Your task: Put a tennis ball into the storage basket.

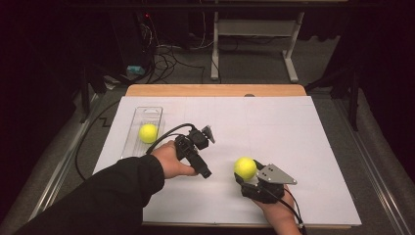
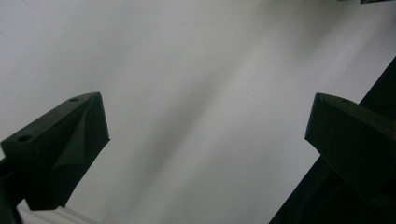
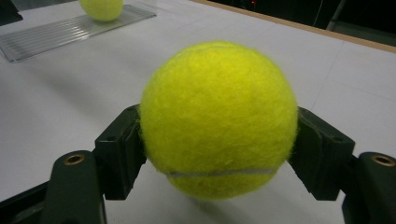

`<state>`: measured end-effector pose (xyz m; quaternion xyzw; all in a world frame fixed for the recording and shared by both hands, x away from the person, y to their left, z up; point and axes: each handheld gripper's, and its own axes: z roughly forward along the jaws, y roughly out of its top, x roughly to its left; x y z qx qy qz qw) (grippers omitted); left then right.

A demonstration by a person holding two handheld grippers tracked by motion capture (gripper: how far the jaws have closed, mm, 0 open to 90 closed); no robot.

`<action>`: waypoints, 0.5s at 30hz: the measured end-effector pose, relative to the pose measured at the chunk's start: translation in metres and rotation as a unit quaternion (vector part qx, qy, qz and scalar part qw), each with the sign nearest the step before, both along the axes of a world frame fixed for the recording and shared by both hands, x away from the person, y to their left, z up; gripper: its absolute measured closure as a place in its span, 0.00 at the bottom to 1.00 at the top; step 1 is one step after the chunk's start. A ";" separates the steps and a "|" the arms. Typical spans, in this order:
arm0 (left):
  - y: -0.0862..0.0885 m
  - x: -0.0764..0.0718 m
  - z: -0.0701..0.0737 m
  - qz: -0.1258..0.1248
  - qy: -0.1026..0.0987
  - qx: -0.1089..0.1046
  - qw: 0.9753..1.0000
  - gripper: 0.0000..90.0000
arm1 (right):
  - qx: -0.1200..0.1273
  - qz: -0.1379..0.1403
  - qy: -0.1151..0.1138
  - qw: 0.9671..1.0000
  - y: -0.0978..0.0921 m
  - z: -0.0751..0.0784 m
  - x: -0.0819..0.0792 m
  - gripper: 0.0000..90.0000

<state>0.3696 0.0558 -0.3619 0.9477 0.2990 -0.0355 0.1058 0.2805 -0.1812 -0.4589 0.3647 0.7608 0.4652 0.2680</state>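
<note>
My right gripper (image 1: 246, 177) is shut on a yellow tennis ball (image 1: 245, 168) near the table's front, right of centre. In the right gripper view the ball (image 3: 218, 119) sits squeezed between both black jaws of that gripper (image 3: 217, 154), low over the white surface. A second tennis ball (image 1: 148, 132) lies in a clear plastic tray (image 1: 142, 112) at the left; it also appears far off as a ball (image 3: 101, 8) on the ribbed tray (image 3: 56, 32). My left gripper (image 1: 199, 155) hovers mid-table, right of the tray. Its jaws (image 2: 205, 140) are open over bare white surface.
A white sheet (image 1: 274, 127) covers the wooden table, whose far edge (image 1: 215, 90) shows bare wood. Beyond it, on the floor, stand a desk frame (image 1: 215, 49) and loose cables (image 1: 166, 58). A black cable (image 1: 83, 147) trails off the table's left side.
</note>
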 end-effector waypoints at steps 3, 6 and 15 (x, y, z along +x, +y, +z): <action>0.000 0.000 0.000 0.001 0.000 0.000 1.000 0.01 | 0.003 0.005 -0.002 1.000 0.005 0.001 0.000 0.31; 0.001 0.000 -0.001 0.001 -0.002 0.002 1.000 0.01 | 0.006 0.010 0.000 1.000 0.008 0.001 0.000 0.31; 0.001 0.001 -0.001 0.001 0.000 0.001 1.000 0.01 | 0.011 0.031 -0.004 0.999 0.025 0.004 -0.003 0.30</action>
